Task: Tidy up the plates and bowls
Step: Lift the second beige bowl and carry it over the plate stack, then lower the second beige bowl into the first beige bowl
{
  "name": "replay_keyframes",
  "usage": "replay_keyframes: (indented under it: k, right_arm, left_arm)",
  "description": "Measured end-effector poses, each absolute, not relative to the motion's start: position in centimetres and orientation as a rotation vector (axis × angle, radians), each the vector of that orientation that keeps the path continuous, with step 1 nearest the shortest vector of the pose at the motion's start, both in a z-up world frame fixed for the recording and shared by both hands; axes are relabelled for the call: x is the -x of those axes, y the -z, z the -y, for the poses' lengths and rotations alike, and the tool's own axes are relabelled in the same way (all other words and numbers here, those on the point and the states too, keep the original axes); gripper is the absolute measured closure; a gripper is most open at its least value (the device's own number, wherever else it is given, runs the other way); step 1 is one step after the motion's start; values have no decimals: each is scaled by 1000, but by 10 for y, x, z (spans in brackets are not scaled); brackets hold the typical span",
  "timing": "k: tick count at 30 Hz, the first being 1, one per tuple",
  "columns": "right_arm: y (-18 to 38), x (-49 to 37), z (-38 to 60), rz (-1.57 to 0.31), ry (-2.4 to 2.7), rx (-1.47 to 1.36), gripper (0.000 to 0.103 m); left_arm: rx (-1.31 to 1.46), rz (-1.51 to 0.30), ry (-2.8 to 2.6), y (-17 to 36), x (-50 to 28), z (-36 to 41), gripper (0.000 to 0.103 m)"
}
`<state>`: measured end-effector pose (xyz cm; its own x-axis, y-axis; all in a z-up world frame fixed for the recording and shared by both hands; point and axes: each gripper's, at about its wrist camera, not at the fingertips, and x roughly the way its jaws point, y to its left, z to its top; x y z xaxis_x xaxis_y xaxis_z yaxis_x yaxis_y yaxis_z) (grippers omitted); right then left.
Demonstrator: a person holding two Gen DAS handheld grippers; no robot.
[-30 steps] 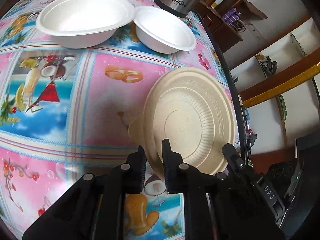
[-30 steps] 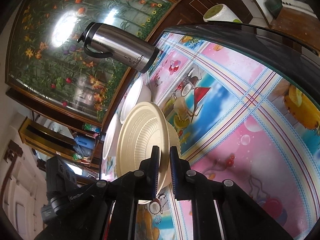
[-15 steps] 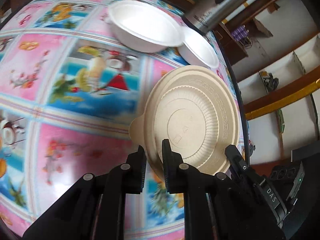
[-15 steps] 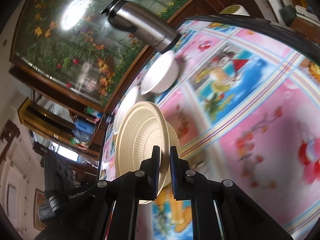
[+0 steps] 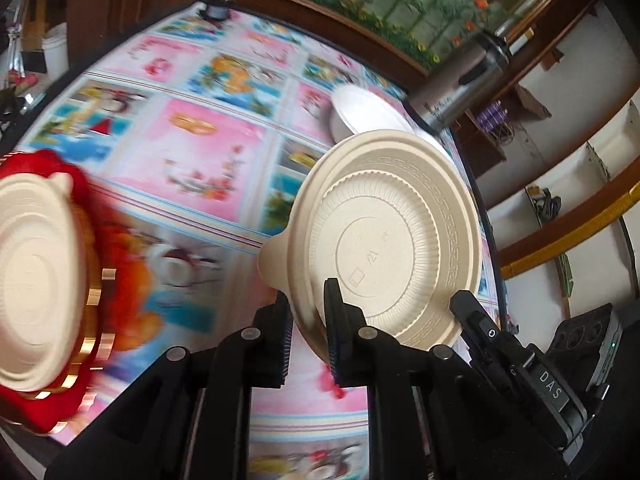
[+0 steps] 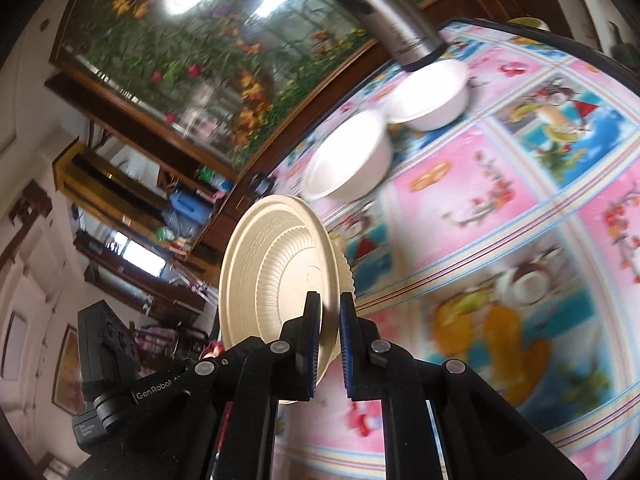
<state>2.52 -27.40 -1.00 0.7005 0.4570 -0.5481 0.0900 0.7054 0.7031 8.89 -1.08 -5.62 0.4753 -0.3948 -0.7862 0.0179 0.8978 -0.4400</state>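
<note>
A beige ribbed plate with a small tab hangs tilted above the table, held at its near rim from two sides. My left gripper is shut on that rim. My right gripper is shut on the same beige plate, which stands edge-on in the right wrist view. A second beige plate lies on a red tray with gold trim at the left. Two white bowls sit side by side at the far edge; in the left wrist view only one white bowl shows, behind the held plate.
A steel thermos stands just beyond the bowls at the table's far edge, also the steel thermos in the right wrist view. The table wears a pink and blue patterned cloth. Wooden cabinets and a flowered glass panel lie behind.
Both grippers have carried the beige plate across the table, away from the white bowls and thermos. The red tray with the second plate has come into the left wrist view.
</note>
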Motion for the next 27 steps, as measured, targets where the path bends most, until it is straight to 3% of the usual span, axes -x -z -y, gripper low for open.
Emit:
replay_keyframes:
  k: [17,27]
  right_arm:
    - [-22,-23,128,-829,-456,-612,94]
    - [-15,-11,72,-885,-527,-548,94]
  left_arm:
    - [479,-919,78,36,-30,-129,90]
    - [505,-925,6,50,-9,-168,90]
